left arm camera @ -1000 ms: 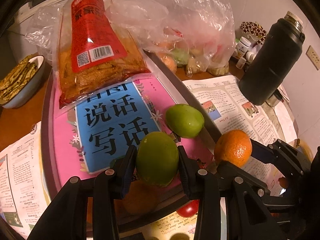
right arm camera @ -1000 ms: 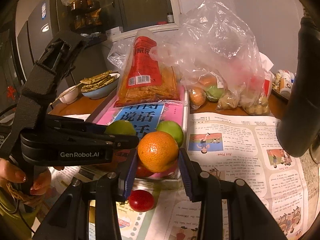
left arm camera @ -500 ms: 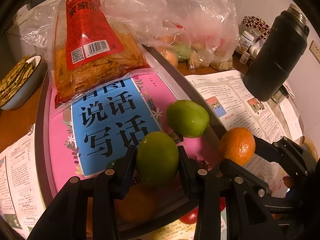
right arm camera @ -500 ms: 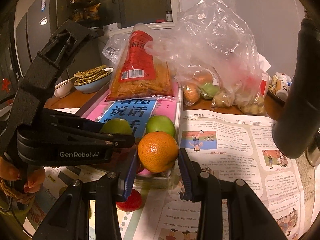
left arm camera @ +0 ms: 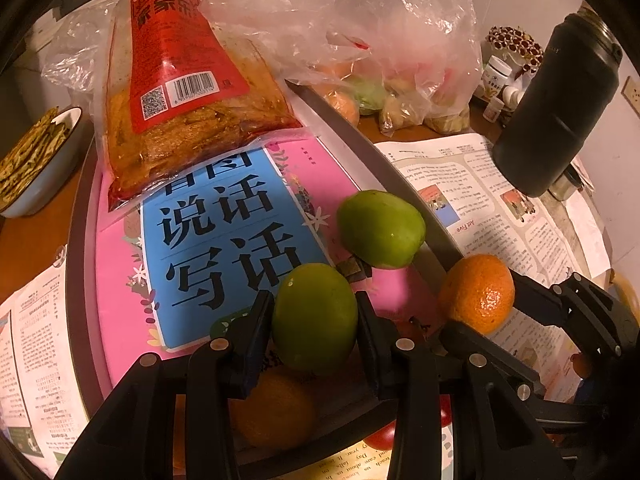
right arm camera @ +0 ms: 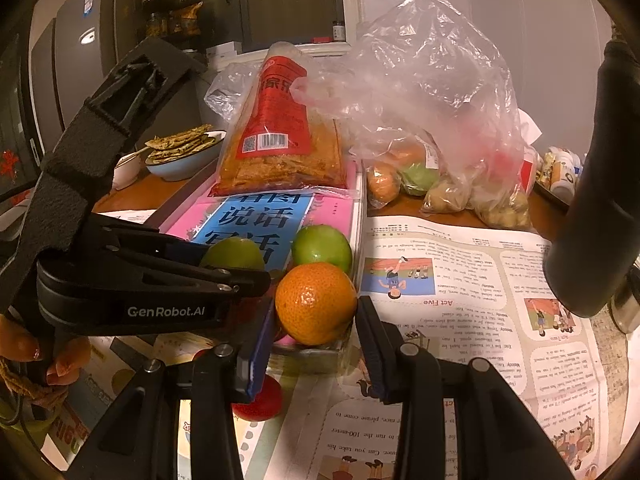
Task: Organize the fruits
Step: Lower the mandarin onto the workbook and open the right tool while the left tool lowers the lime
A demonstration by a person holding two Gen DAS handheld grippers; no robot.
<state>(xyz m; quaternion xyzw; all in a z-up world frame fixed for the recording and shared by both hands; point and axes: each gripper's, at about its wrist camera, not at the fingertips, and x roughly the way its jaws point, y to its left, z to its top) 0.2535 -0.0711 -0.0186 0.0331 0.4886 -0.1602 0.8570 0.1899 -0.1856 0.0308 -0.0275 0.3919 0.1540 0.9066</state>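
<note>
My left gripper (left arm camera: 314, 320) is shut on a green fruit (left arm camera: 315, 317), held above the near end of a long tray (left arm camera: 384, 176) lined with a pink and blue booklet (left arm camera: 224, 224). A second green fruit (left arm camera: 380, 230) lies on the booklet by the tray's right rim. An orange (left arm camera: 276, 410) sits in the tray under the held fruit. My right gripper (right arm camera: 316, 322) is shut on a mandarin (right arm camera: 316, 302) over the tray's near right corner; the same mandarin (left arm camera: 478, 292) shows in the left wrist view. A red tomato (right arm camera: 260, 400) lies on the newspaper below.
A red snack bag (left arm camera: 180, 80) leans at the tray's far end beside a clear plastic bag (right arm camera: 436, 120) of fruit. A dark flask (left arm camera: 556, 108) stands on the newspaper (right arm camera: 480, 300) at right. A bowl of flat cakes (right arm camera: 184, 152) sits at left.
The views have shifted slightly; both grippers keep their fruits in the same grip, and the tray contents have not moved.
</note>
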